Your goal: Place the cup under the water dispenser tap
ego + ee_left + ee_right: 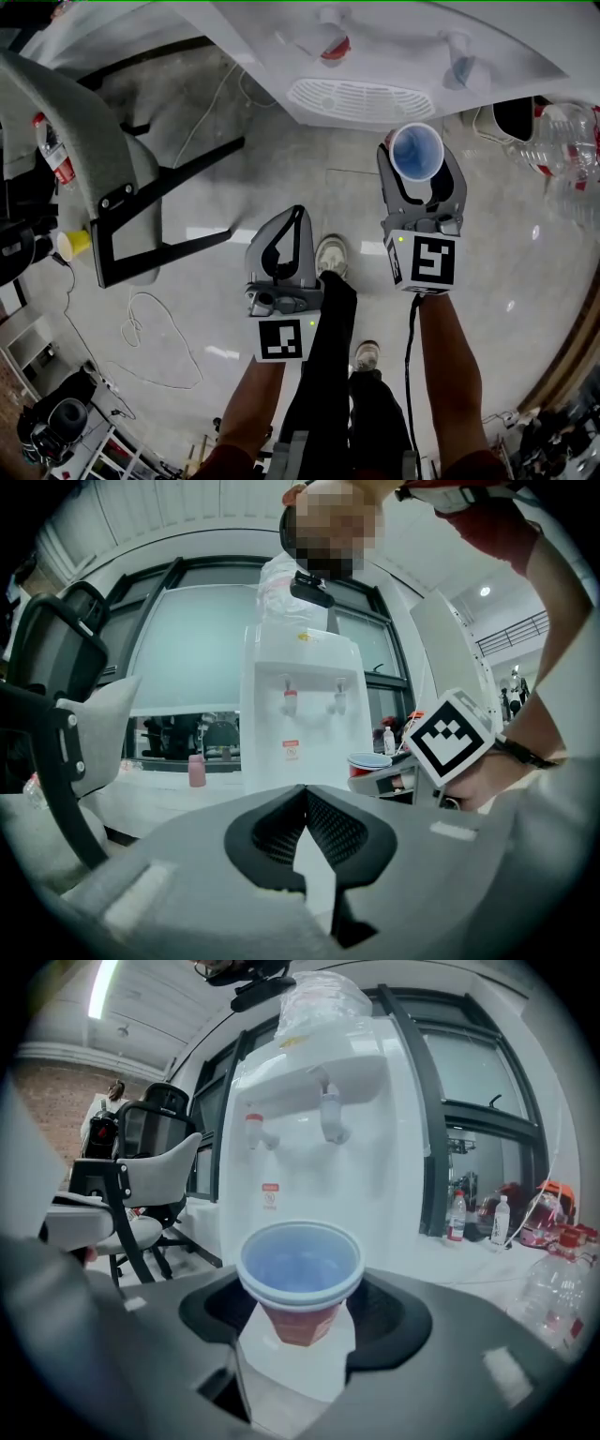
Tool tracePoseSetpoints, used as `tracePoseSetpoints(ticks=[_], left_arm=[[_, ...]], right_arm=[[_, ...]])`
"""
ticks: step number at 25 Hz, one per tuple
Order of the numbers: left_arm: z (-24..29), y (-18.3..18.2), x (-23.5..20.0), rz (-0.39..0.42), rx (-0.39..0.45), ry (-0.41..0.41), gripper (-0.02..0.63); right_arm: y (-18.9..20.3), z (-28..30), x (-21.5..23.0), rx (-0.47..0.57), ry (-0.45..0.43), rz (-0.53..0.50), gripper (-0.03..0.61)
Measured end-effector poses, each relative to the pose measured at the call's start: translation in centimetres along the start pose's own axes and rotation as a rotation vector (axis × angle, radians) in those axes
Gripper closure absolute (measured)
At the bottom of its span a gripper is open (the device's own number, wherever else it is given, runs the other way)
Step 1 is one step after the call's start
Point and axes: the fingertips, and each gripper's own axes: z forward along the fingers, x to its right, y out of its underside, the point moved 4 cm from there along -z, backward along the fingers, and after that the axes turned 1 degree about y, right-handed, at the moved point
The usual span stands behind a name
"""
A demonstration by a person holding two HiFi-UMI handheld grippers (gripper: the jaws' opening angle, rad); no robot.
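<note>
My right gripper [418,164] is shut on a red paper cup [415,150] with a blue-white inside, held upright by its sides. In the right gripper view the cup [300,1274] stands between the jaws, in front of the white water dispenser [319,1119] and below its taps. The red tap [255,1129] is left of the cup and the other tap [330,1115] is almost straight above it. In the head view the cup is just short of the drip grille [361,98]. My left gripper [297,216] hangs lower left, shut and empty.
A grey office chair [84,150] stands at the left, with a small yellow cup [73,244] beside it. Clear plastic bottles [562,141] lie on the floor at the right. A thin cable [150,328] loops across the floor. The person's shoes [330,255] are below the grippers.
</note>
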Motion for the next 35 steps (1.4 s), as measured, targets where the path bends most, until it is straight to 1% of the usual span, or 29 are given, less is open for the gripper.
tracePoseSetpoints(ticks=[5,10,14,20,24,26,28,31,35], left_arm=[[-0.1,0.0,0.2,-0.007,0.001,-0.004,0.611],[-0.3,0.3,0.3,-0.002,-0.014,0.003,0.611],[-0.6,0.4,0.6,-0.011,-0.015,0.007,0.611],[-0.8,0.5,0.9,-0.003,-0.031,0.02,0.611],[-0.9,0.4,1.3,-0.003,-0.031,0.031,0.611],[-0.9,0.3,1.4,-0.006,-0.025,0.031,0.611],[-1.1,0.0,1.5,-0.003,-0.02,0.032,0.611],[-1.5,-0.6,1.5,0.008,-0.021,0.034,0.611],[-2.4,-2.2,1.7,0.009,-0.008,0.028,0.611]], right_arm=[[-0.4,2.5,0.8,-0.004,0.002,-0.004,0.287],[-0.2,4.5,1.9,-0.026,0.023,0.003,0.286],[-0.1,5.6,2.6,-0.029,0.029,0.037,0.285],[-0.2,6.5,2.3,-0.022,0.02,0.033,0.284],[-0.2,6.4,2.5,-0.019,0.036,0.048,0.268],[0.0,6.2,2.5,-0.026,0.04,0.05,0.223],[0.3,6.0,2.5,-0.043,0.041,0.046,0.201],[0.8,5.0,2.3,-0.065,0.044,0.052,0.192],[1.2,2.0,1.7,-0.09,0.038,0.06,0.192]])
